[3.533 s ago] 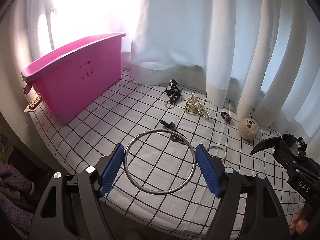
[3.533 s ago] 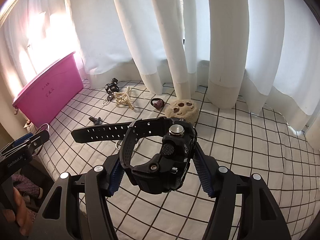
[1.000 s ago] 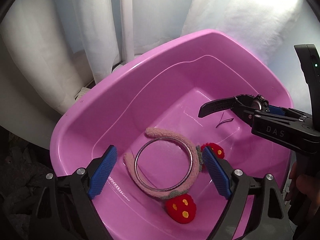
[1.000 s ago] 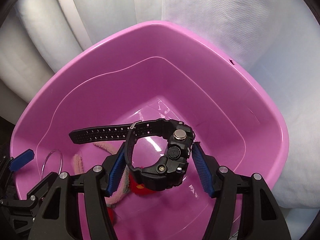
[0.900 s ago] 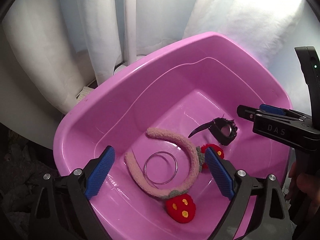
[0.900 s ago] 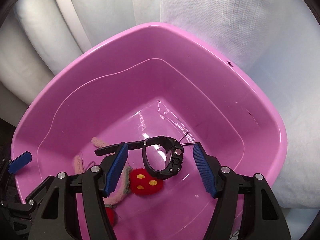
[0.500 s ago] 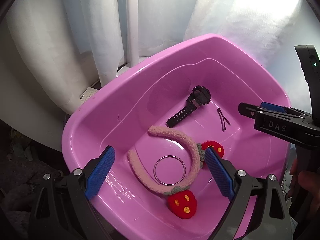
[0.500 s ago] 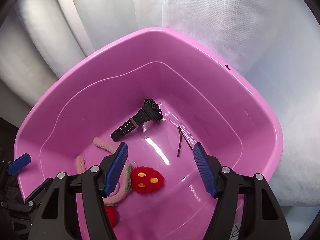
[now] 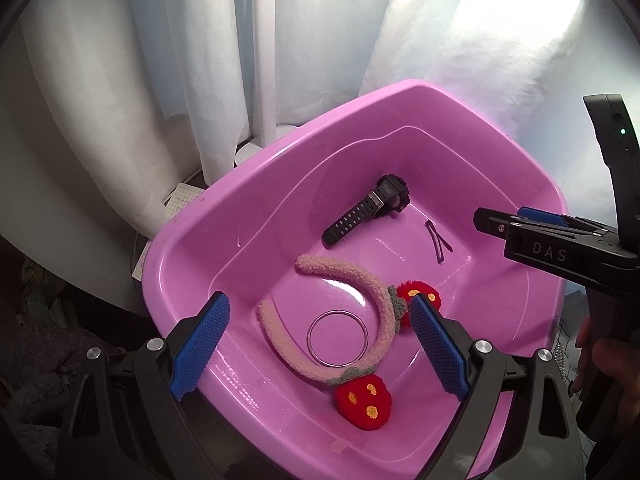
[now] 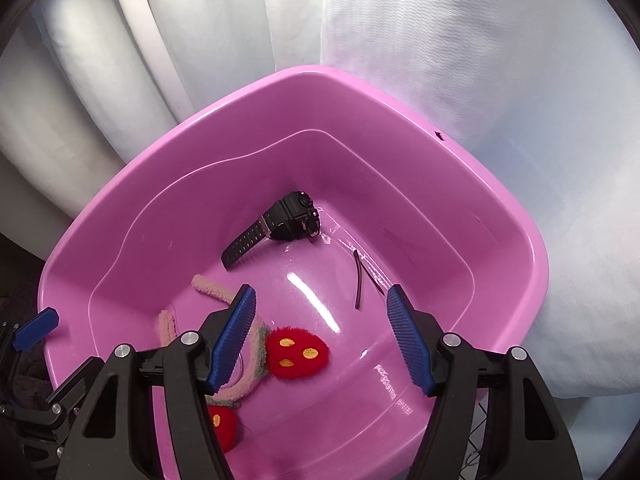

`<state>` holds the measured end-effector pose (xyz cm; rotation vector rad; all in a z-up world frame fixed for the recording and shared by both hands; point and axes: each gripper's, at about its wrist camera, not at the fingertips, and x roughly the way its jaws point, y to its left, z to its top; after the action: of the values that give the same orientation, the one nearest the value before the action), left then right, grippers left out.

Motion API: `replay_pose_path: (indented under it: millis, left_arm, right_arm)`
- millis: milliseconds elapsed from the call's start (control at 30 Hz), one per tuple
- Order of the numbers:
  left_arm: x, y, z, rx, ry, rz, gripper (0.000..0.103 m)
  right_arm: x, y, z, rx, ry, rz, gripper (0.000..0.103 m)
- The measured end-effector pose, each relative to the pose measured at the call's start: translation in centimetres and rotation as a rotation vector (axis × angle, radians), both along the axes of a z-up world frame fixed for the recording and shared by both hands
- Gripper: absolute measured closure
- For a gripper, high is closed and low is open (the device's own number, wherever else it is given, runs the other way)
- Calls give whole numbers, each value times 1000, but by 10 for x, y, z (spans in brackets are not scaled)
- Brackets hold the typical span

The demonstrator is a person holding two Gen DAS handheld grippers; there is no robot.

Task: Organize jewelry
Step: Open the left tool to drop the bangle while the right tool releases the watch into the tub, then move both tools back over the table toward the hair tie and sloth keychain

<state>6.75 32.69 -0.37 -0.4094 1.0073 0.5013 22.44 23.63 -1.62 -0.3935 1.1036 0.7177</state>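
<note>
A pink plastic tub (image 9: pixel 192 240) (image 10: pixel 516 240) sits below both grippers. In it lie a black watch (image 9: pixel 370 208) (image 10: pixel 276 228) at the far side, a silver bangle (image 9: pixel 338 338) inside the curve of a fuzzy pink headband (image 9: pixel 352 280) (image 10: pixel 208 286) with red strawberry pom-poms (image 9: pixel 364 400) (image 10: pixel 296 352), and a dark hair clip (image 9: pixel 438 242) (image 10: pixel 360 278). My left gripper (image 9: pixel 318 348) is open and empty above the tub's near side. My right gripper (image 10: pixel 320 334) is open and empty above the tub; it shows at the right of the left wrist view (image 9: pixel 560 248).
White curtains (image 9: pixel 180 60) (image 10: pixel 440 40) hang close behind and around the tub. A white pole (image 9: pixel 264 60) stands behind it. A bit of checked cloth (image 9: pixel 560 344) shows at the right edge. Dark clutter (image 9: pixel 36 344) lies at lower left.
Both grippers came over the tub from the table, opened, and dropped the bangle and the watch. The watch slid to the tub's far side. Both grippers have risen slightly.
</note>
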Motion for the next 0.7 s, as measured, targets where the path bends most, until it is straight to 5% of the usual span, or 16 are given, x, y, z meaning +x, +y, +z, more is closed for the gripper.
replay_pose_path:
  millis: [700]
  left_arm:
    - [-48,0,25,35,-113,-28,7]
  right_arm:
    - [-57,-50,39,162,-78,-114,34]
